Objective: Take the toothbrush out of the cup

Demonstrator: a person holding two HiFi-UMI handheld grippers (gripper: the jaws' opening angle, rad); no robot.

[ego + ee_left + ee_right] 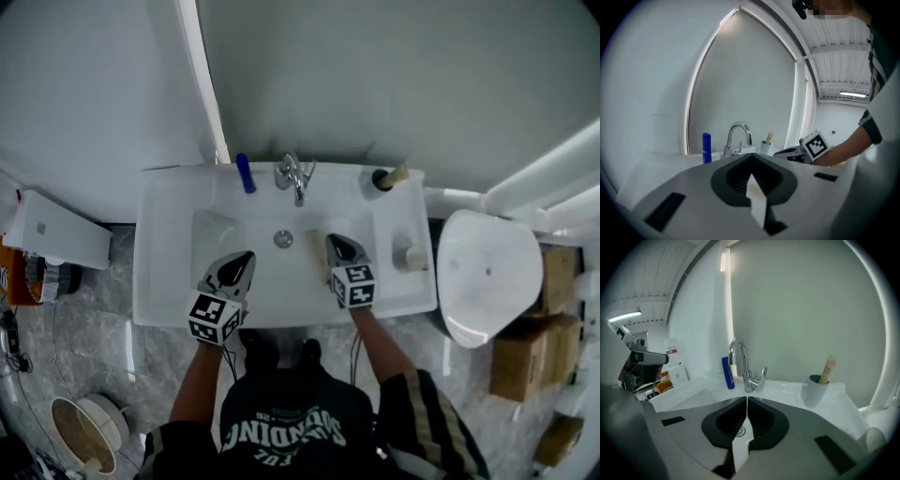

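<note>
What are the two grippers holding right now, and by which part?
Nothing. The left gripper and right gripper both have their jaws together and empty; the toothbrush stands in the cup, untouched.

You hold two grippers: left gripper [247, 255], right gripper [332, 240]. Before you: one sink [169, 246], one faucet [294, 176], one blue bottle [245, 173], one cup [377, 182], one toothbrush [397, 174], one toilet [487, 277].
</note>
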